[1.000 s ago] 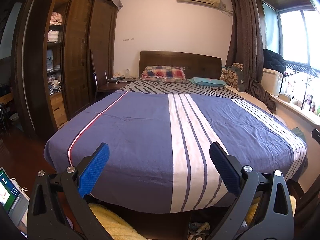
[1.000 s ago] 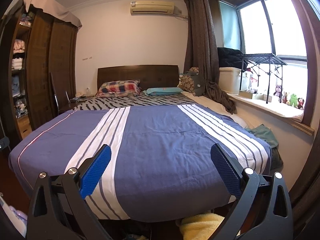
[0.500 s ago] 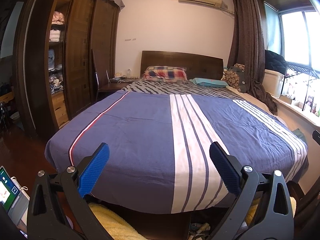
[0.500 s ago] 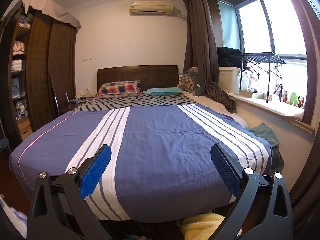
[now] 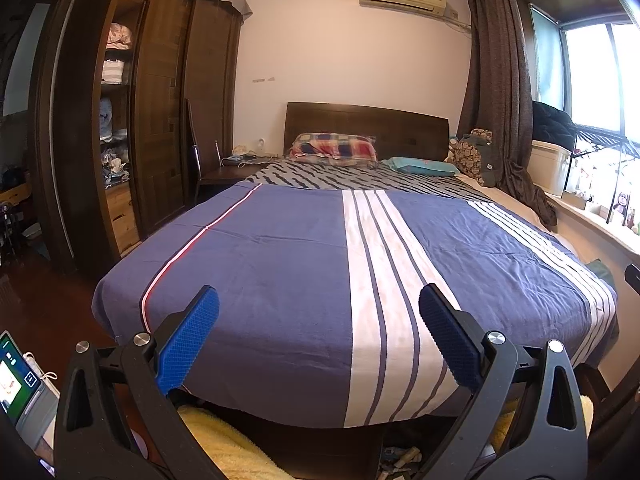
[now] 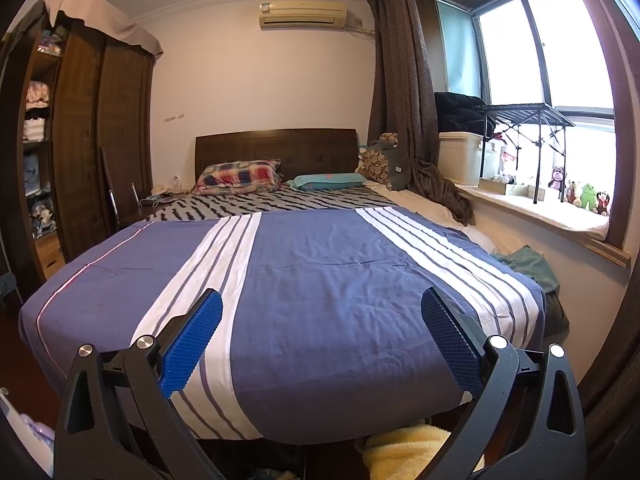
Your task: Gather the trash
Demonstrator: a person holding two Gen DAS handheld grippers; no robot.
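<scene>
We hold the left gripper (image 5: 318, 340) and right gripper (image 6: 320, 340) wide and empty, level over the bed (image 5: 280, 248), scanning; possible litter (image 5: 400, 458) at lower frame.

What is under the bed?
Under the bed, at its foot, lies something yellow and fluffy, and small scraps that may be trash. Further back it is dark, and the blue cover hangs over the edge, so the rest is hidden.

A navy cotton bedspread (image 5: 280, 264) carries white stripe bands and one thin red-white line at 9 o'clock. A red-blue plaid pillow (image 5: 334, 149) lies at 12 o'clock beside a teal pillow (image 5: 420, 166).
</scene>
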